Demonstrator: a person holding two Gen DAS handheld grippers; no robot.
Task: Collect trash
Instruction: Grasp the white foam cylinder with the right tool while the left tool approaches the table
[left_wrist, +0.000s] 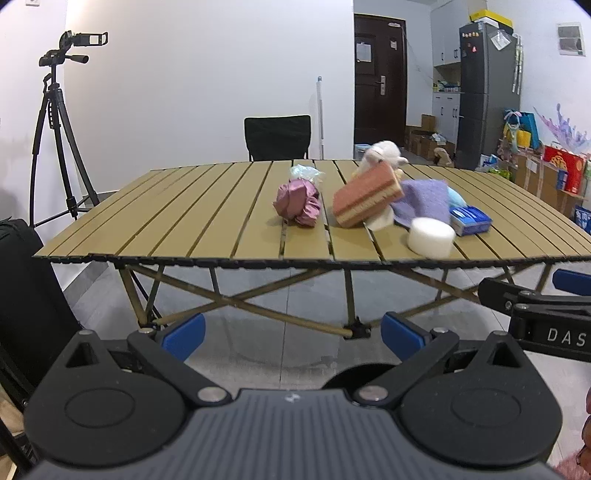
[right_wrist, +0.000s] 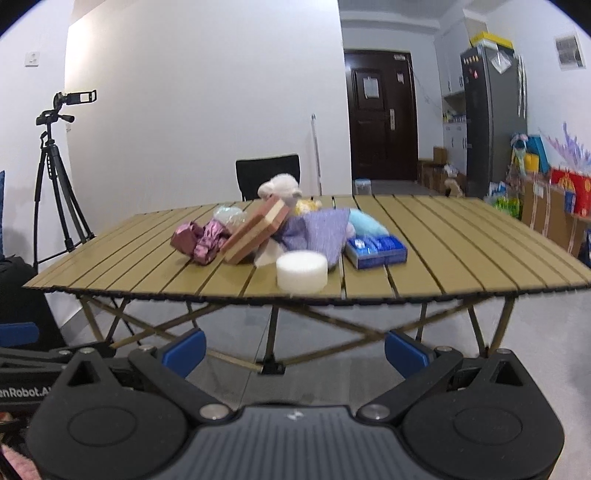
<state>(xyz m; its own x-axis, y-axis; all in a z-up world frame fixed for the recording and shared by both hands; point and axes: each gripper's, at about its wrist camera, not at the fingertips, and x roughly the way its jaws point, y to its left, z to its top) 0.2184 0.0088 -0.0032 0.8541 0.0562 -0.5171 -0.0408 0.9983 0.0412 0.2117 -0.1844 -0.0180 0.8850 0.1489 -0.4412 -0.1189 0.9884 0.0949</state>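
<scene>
Hovering short of the slatted table (left_wrist: 207, 221), the left gripper (left_wrist: 291, 332) and right gripper (right_wrist: 293, 349) both hang with jaws spread and empty. Nothing looks collected: the crumpled pink wrapper (left_wrist: 299, 205), likely trash, lies beside the sponge block (left_wrist: 365, 197) and white disc (left_wrist: 430, 236).

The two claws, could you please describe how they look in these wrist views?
Both are alike: the left claw and the right claw have matt black linkage arms with silver pivot screws, blue finger pads, round black side discs and a ribbed grey body. White lettering marks the side of each, partly cut off.
</scene>
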